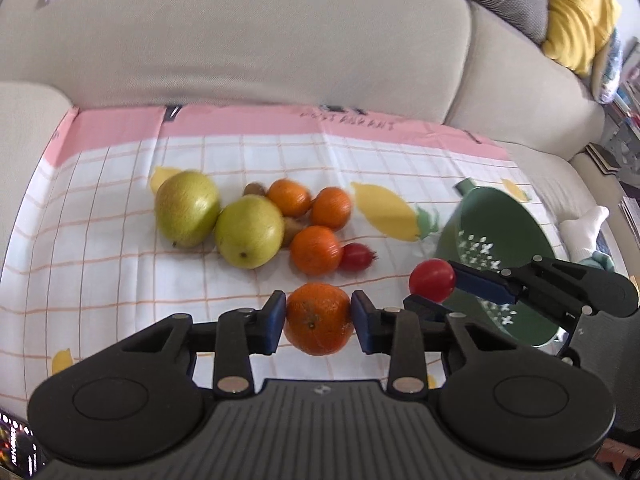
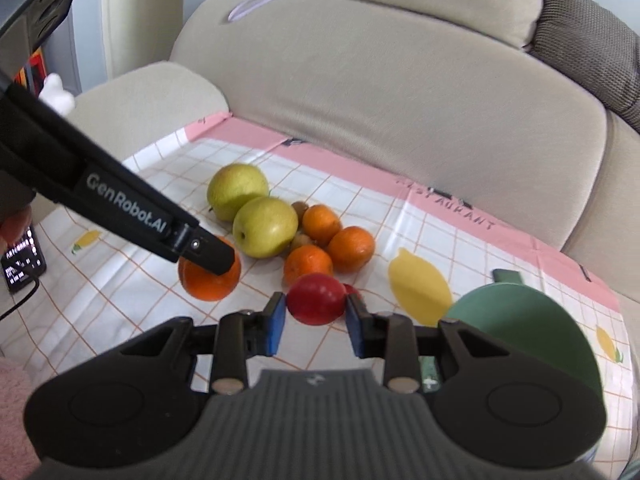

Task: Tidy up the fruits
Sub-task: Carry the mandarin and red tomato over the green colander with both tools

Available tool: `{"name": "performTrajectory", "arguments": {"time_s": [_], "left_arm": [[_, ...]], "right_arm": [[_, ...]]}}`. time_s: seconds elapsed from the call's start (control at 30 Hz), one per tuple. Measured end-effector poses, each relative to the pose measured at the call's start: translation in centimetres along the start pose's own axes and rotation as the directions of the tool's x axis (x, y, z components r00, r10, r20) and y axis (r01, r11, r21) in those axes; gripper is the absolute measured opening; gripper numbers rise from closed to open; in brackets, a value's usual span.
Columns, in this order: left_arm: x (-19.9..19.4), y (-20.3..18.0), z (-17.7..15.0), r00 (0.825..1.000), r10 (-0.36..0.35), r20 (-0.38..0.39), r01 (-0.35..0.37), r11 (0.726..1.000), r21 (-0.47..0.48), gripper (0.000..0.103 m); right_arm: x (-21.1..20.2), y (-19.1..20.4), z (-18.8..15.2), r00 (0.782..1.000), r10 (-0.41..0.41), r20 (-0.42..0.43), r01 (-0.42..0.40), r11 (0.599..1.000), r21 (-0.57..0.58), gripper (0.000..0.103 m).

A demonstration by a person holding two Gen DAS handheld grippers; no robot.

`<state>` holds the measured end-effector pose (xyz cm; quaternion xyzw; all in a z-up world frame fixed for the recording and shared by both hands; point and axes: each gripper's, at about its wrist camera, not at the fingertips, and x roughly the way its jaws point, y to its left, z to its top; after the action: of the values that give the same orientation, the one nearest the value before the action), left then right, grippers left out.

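My left gripper (image 1: 319, 316) is shut on an orange (image 1: 318, 319), held above the checked cloth (image 1: 120, 272); the same orange (image 2: 208, 278) shows under the left gripper's fingers in the right wrist view. My right gripper (image 2: 316, 312) is shut on a red tomato (image 2: 316, 298), also seen as the red tomato (image 1: 432, 280) beside the green colander (image 1: 500, 240). On the cloth lie two green apples (image 1: 248, 236), three oranges (image 1: 314, 254), small brown kiwis (image 1: 255, 189) and another red tomato (image 1: 356, 257).
The cloth covers a beige sofa seat with the backrest (image 1: 240, 40) behind. The green colander (image 2: 528, 332) sits at the cloth's right end. A phone (image 2: 22, 260) with a cable lies at the left. A yellow cushion (image 1: 576, 12) is at the far right.
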<state>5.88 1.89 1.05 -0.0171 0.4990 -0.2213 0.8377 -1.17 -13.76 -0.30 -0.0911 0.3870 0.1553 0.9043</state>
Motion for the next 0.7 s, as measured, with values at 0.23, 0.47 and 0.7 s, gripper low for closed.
{"name": "performTrajectory", "arguments": {"time_s": [0.23,0.47,0.7], "left_arm": [[2.0,-2.3,0.4,0.999,0.009,-0.035,-0.006,0.997,0.081,0.039],[7.1,-0.7,-2.8,0.989,0.042,-0.144,-0.034,0.998,0.052,0.038],[7.6,-0.5,-2.8,0.983,0.033,-0.183,-0.025,0.999,0.049,0.050]], "right_arm": [[-2.2,-2.4,-0.7,0.999,-0.042,0.006,0.041,0.997,0.073,0.029],[-2.8,-3.6,-2.2,0.999,-0.043,-0.011,0.044,0.990,0.132,0.029],[-2.9,-5.4,-2.7,0.999,-0.034,-0.019,0.037,0.976,0.213,0.029]]}}
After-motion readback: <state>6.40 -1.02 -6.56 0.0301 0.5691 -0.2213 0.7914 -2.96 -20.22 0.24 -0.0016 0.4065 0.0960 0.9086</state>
